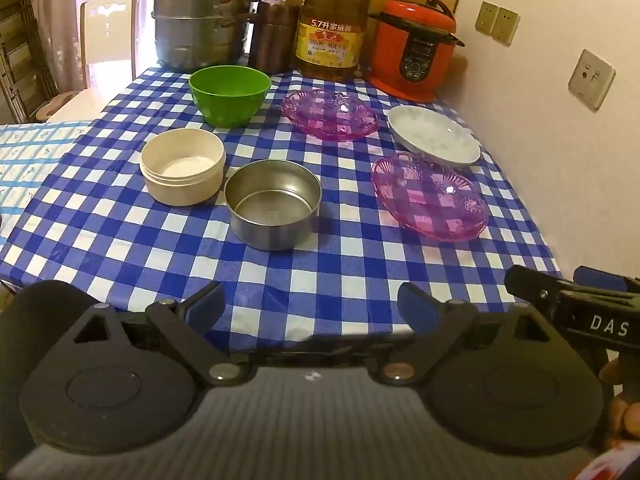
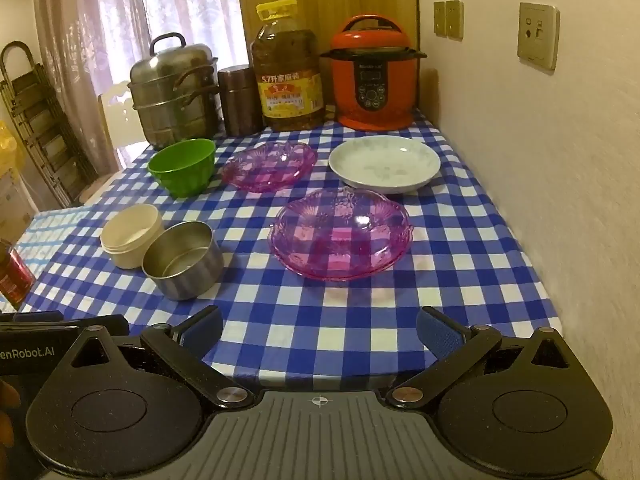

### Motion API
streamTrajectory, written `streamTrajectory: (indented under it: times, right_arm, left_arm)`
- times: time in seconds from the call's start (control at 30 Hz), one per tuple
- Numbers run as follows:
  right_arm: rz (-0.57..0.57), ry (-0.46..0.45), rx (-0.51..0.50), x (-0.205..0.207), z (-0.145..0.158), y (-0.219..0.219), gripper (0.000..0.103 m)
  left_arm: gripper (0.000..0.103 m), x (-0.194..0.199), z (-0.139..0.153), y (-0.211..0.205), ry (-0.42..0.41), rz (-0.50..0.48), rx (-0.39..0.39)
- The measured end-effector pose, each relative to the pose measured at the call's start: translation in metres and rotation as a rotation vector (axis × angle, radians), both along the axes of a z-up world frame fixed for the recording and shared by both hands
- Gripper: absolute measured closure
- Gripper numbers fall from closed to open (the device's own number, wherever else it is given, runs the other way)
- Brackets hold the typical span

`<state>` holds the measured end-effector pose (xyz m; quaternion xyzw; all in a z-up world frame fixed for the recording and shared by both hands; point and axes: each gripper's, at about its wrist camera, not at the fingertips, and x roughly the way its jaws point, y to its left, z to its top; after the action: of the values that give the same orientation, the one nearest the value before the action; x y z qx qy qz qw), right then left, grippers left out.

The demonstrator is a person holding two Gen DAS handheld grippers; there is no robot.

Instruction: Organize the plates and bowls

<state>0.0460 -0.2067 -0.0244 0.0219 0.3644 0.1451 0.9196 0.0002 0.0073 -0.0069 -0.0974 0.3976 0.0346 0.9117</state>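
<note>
Nothing is held yet: both our left gripper [image 1: 310, 300] and right gripper [image 2: 320, 328] stand with jaws wide apart over the bench [image 2: 460, 240] edge. We should probably nest bowls first, approaching the steel bowl [image 1: 273, 203] by its rim. It sits mid-frame above the left gripper, the near pink plate [image 2: 340, 234] above the right.

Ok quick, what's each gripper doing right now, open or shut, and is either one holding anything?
Left gripper: open, holding nothing, above the near edge of the table.
Right gripper: open, holding nothing.
</note>
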Motion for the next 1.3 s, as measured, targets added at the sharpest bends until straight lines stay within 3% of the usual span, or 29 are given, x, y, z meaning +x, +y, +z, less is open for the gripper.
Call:
streamTrajectory:
  times: [1.3]
  right_arm:
    - [-0.017, -0.001, 0.004, -0.0012, 0.0000, -0.0014, 0.000]
  left_arm:
    - [0.011, 0.0002, 0.0015, -0.0033, 0.004, -0.014, -0.002]
